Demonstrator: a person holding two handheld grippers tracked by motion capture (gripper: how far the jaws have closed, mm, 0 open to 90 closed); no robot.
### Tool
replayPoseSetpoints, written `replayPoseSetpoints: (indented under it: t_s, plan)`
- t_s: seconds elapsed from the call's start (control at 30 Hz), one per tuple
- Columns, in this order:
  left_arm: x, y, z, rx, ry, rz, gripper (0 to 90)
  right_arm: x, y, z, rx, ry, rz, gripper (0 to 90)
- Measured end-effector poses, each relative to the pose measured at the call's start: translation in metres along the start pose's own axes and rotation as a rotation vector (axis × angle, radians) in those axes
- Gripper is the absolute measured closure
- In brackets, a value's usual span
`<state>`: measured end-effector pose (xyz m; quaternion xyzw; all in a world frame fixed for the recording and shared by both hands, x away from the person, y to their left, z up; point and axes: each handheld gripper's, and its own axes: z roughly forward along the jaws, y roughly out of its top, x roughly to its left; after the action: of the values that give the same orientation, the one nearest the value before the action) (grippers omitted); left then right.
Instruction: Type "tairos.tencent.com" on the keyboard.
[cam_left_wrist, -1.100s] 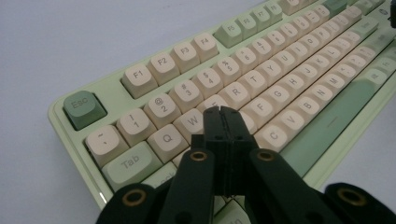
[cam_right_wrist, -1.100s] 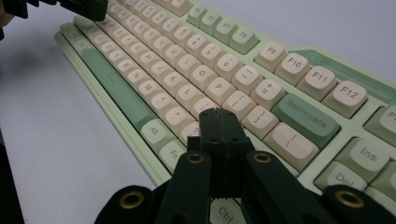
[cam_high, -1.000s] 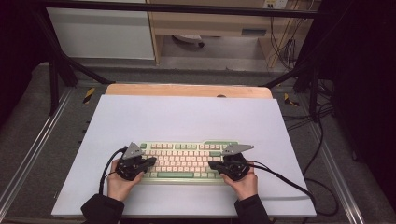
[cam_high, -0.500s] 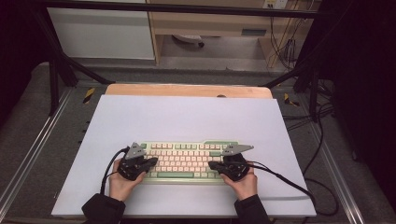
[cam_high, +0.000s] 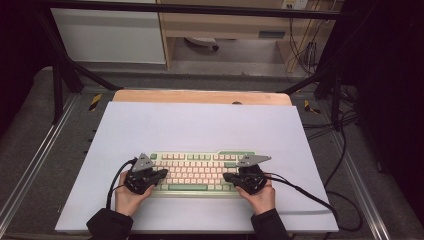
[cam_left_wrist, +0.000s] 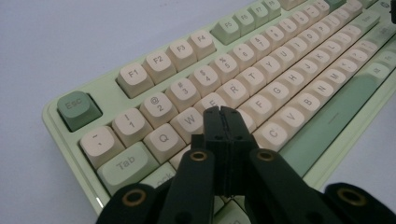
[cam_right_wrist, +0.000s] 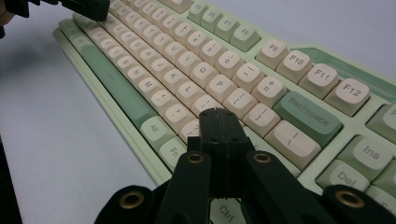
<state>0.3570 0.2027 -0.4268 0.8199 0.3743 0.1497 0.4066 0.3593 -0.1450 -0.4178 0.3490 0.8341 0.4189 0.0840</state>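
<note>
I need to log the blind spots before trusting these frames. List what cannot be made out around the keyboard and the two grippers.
- Left gripper view: the left gripper hides the keys under its closed jaws on the keyboard; whether it touches one is unclear.
- Right gripper view: the right gripper covers keys beside the Ctrl key, whose legend is partly hidden; contact is unclear.
- High view: key legends are too small to read.
</note>
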Motion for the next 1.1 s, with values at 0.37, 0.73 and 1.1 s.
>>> replayPoseSetpoints:
  t_s: [0.37,0.73,1.1]
  plan:
    - [0.002,-0.002,-0.008,-0.015,-0.006,-0.008,90.0,0.001,0.001,0.0,-0.004,0.005,0.008,90.0]
    - [0.002,-0.004,-0.011,-0.016,-0.012,-0.003,90.0,0.003,0.002,0.003,-0.007,0.016,0.006,90.0]
    - [0.003,-0.005,-0.012,-0.015,-0.015,-0.003,90.0,0.009,0.005,0.011,0.01,0.031,-0.004,90.0]
